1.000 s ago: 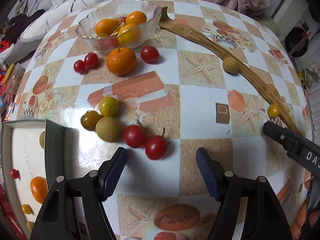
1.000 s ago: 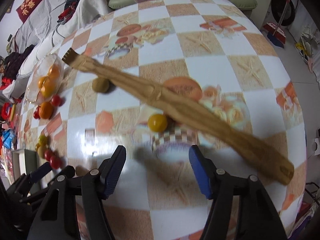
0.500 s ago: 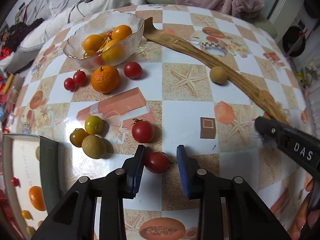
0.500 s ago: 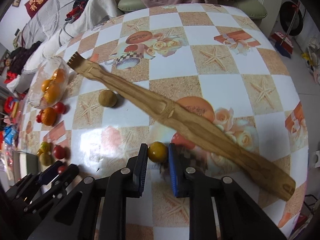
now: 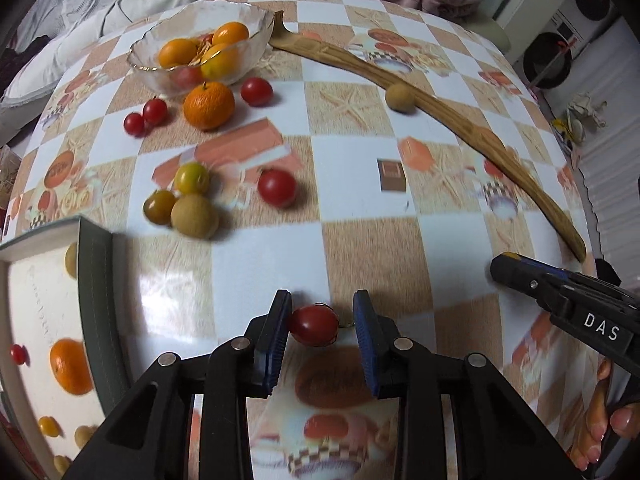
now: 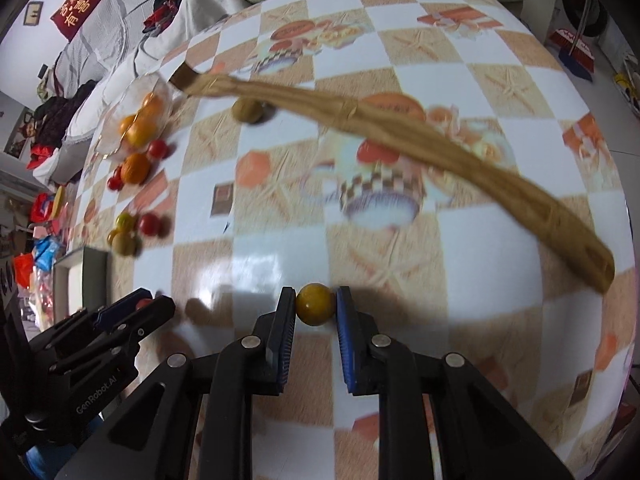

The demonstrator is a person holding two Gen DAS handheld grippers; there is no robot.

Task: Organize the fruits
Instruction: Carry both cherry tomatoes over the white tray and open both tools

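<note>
- The left gripper (image 5: 322, 322) has a red cherry tomato (image 5: 314, 325) between its jaws; the left pad touches the tomato, while a small gap shows at the right pad, so a firm grip cannot be told; the tomato sits above the checkered surface (image 5: 360, 184).
- The right gripper (image 6: 316, 312) has its jaws closed on a small yellow-orange fruit (image 6: 315, 309), both blue pads pressing its sides.
- A glass bowl (image 5: 144, 62) at the far side holds oranges; a loose orange (image 5: 209, 105) lies just beside it, with three cherry tomatoes near.
- A second red tomato (image 5: 277, 187) lies mid-surface; near it sits a cluster of a yellow-green fruit (image 5: 192, 178), a dark one and a tan round fruit (image 5: 195, 216), touching one another.
- A long wooden back scratcher (image 5: 440, 110) crosses the far right; a tan round fruit (image 5: 399, 97) rests against it.
- A white-lined box (image 5: 36, 320) at the left edge holds an orange and small fruits.
</note>
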